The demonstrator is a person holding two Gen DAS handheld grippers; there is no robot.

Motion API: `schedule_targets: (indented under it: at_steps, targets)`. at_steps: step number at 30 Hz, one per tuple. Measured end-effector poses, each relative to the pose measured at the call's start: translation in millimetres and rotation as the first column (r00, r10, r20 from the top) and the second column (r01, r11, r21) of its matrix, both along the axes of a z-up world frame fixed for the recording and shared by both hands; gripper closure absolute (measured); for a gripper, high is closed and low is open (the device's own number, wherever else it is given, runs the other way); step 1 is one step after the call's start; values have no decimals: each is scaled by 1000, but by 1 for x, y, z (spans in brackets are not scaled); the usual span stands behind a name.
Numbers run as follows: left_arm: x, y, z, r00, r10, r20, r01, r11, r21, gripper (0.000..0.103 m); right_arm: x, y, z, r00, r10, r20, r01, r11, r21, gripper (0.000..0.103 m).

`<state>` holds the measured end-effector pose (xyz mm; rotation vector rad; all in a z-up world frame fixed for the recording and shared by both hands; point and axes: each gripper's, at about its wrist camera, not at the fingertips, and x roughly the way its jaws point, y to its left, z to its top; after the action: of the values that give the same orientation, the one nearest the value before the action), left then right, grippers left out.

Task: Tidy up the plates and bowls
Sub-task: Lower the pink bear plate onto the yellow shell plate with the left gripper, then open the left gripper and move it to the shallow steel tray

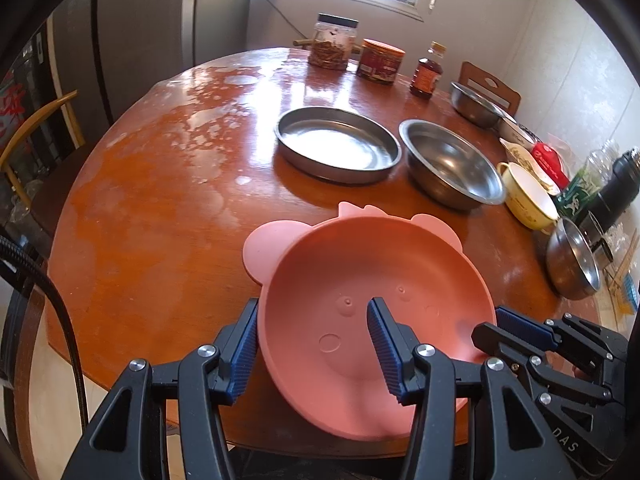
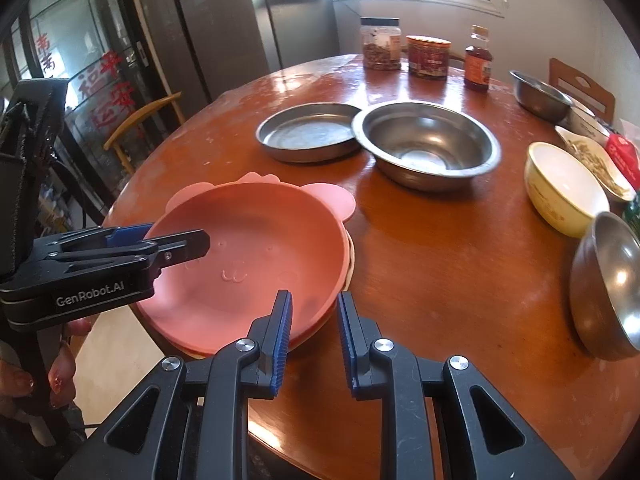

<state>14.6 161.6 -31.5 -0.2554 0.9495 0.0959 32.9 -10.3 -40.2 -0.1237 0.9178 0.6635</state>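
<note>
A pink pig-shaped plate [image 1: 360,272] [image 2: 256,232] hangs partly over the near edge of the round wooden table [image 1: 160,200]. My left gripper [image 1: 314,340] [image 2: 176,238] is shut on its left rim, one finger outside the wall and one inside. My right gripper [image 2: 314,300] [image 1: 490,326] is shut on the right rim. A cream rim [image 2: 352,264] shows just beneath the plate's right edge. Further back sit a shallow steel pan [image 1: 338,144] [image 2: 308,132] and a steel bowl [image 1: 452,164] [image 2: 424,144], side by side.
Along the right stand a yellow bowl [image 2: 564,188], a tilted small steel bowl [image 2: 608,284] and another steel bowl [image 2: 540,96]. Jars and a bottle [image 2: 478,60] line the far edge. A chair [image 2: 140,120] stands at the left. A hand [image 2: 60,376] holds the left gripper's handle.
</note>
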Motion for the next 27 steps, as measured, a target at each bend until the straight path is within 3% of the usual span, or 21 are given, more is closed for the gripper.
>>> schedule_targets:
  at_steps: [10,21,27]
  targets:
    - [-2,22,-2,999,42,0,-42,999,-14,50,4,24,0,999,36,-3,-36,999,-2,78]
    - [-1,24,3,1000,29,11,-29,1000,-10,50,8,18,1,1000,-2,-8,2,1000,10,78]
    - [-2,27,6,999,37,22,-36,999,-17,50,9,8,6,999,-45,-11,45,998,37,69]
